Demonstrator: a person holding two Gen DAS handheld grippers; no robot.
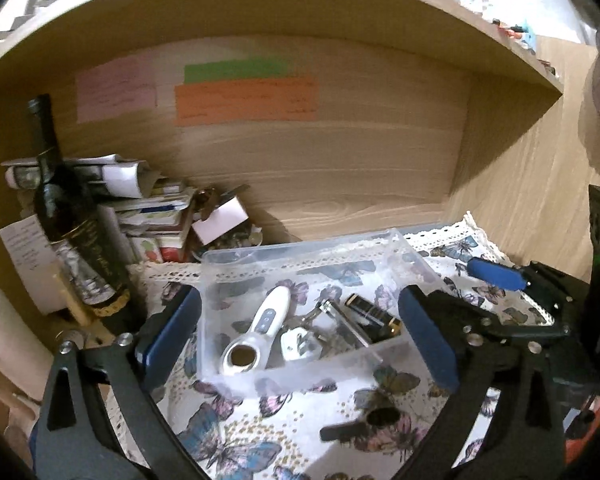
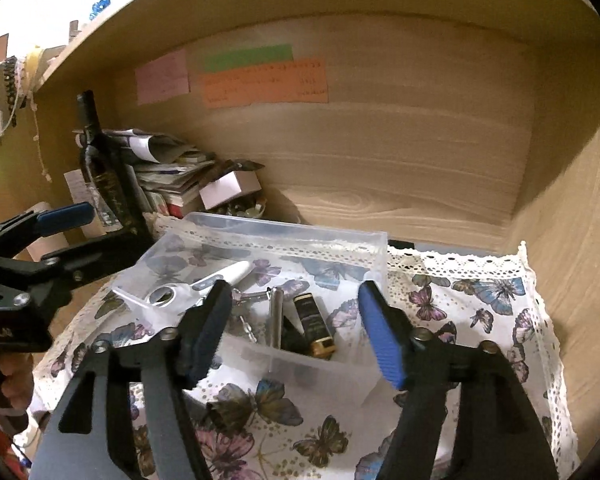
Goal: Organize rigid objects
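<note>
1. One clear plastic box (image 1: 300,258) is seen on the butterfly cloth (image 1: 260,432), between the spread fingers of the left gripper (image 1: 300,332).
2. Inside are counted one white magnifier (image 1: 256,330), one black tube (image 1: 374,316), one white plug (image 1: 300,344) and one metal rod (image 2: 275,320).
3. The magnifier's handle is pointed toward 1 o'clock.
4. The right gripper (image 2: 296,328) is held wide open, empty.
5. Writing on three sticky notes (image 2: 260,80) cannot be read.
</note>
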